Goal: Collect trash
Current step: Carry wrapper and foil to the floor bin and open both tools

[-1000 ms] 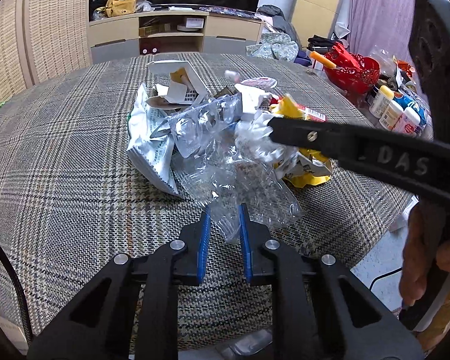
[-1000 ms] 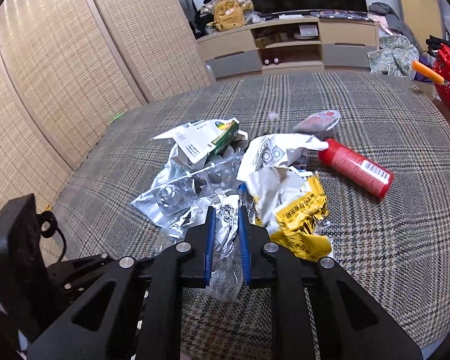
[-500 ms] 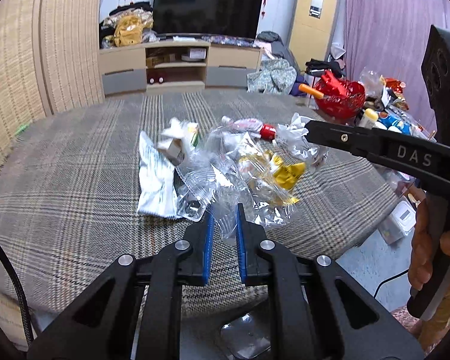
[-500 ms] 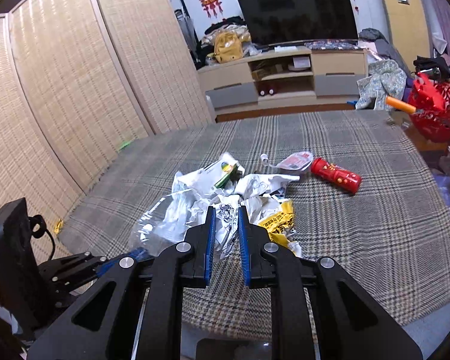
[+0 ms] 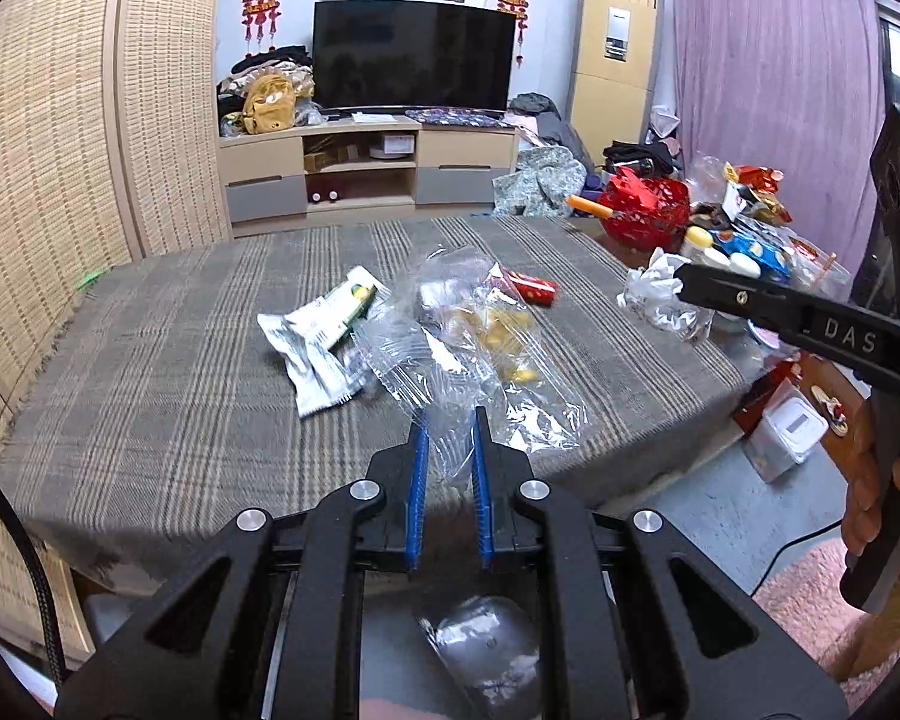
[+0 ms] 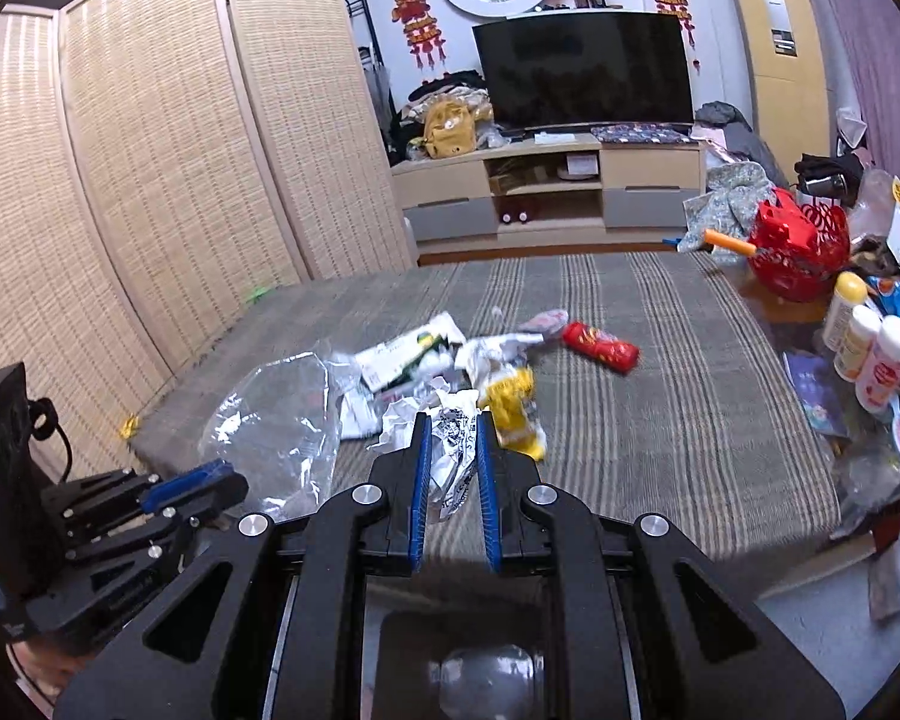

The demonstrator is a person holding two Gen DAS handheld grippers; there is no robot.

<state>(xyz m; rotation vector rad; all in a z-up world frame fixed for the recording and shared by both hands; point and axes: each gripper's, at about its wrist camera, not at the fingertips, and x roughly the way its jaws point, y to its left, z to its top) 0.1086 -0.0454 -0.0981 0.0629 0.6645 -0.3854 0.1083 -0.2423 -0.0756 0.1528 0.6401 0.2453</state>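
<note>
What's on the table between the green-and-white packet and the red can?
In the right wrist view, crumpled white paper and a pinkish wrapper lie between the green-and-white packet and the red can.

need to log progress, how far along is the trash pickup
Nothing looks binned yet; no bin shows. In hand: the left gripper is shut on a clear plastic bag, and the right gripper is shut on a crumpled printed wrapper, both lifted off the table. Left: the white-green pouch, yellow wrapper and red packet on the cloth.
</note>
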